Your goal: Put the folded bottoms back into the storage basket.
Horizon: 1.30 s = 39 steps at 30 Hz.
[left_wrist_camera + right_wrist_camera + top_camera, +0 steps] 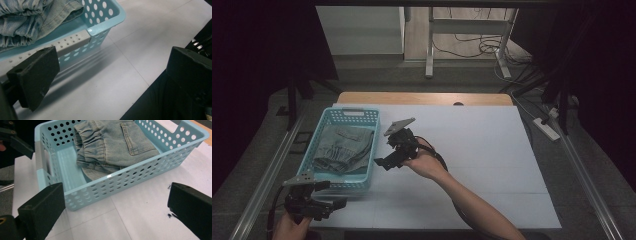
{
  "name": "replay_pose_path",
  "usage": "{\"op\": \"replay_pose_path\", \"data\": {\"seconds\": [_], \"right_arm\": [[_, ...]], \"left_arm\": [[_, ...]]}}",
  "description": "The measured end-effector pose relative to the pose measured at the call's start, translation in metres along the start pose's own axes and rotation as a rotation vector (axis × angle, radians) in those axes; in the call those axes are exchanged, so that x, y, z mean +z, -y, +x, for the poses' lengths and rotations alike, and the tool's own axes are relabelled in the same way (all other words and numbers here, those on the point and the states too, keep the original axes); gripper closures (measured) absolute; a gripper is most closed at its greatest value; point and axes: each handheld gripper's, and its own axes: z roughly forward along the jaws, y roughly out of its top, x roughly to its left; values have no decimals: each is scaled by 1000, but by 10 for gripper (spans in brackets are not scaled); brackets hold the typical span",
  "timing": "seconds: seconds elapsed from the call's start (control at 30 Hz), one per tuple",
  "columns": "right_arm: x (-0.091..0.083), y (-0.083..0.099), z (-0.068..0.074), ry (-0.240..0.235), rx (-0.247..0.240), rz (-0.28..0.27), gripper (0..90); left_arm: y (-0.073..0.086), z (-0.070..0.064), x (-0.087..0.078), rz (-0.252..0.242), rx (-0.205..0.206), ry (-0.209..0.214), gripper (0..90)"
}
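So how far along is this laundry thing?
Done, it seems: the folded jeans already lie inside the blue basket. In hand: nothing; left tongs and right tongs hang open beside it. What remains is unclear, perhaps moving the basket.

No legible text, label, brand, number or sign was present on any surface. The light blue basket [140, 176] carried only perforation holes, the folded jeans [112, 147] showed plain stitching, and the white table [472, 150] bore only small dark specks, not characters.
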Motion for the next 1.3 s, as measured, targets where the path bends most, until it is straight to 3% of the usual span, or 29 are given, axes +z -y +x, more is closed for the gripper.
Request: {"op": "replay_pose_path", "data": {"seconds": [0.4, 0.53, 0.77, 1.3], "right_arm": [[-16, 18, -4, -8, 31, -2, 14], [-22, 26, -6, 1, 40, -18, 14], [-28, 39, -9, 15, 45, 0, 14], [-48, 58, 0, 11, 41, 10, 14]], "left_arm": [[1, 2, -1, -10, -8, 21, 0], [0, 1, 0, -5, -7, 18, 0], [0, 0, 1, 7, 9, 13, 0], [0, -1, 1, 5, 12, 11, 0]]}}
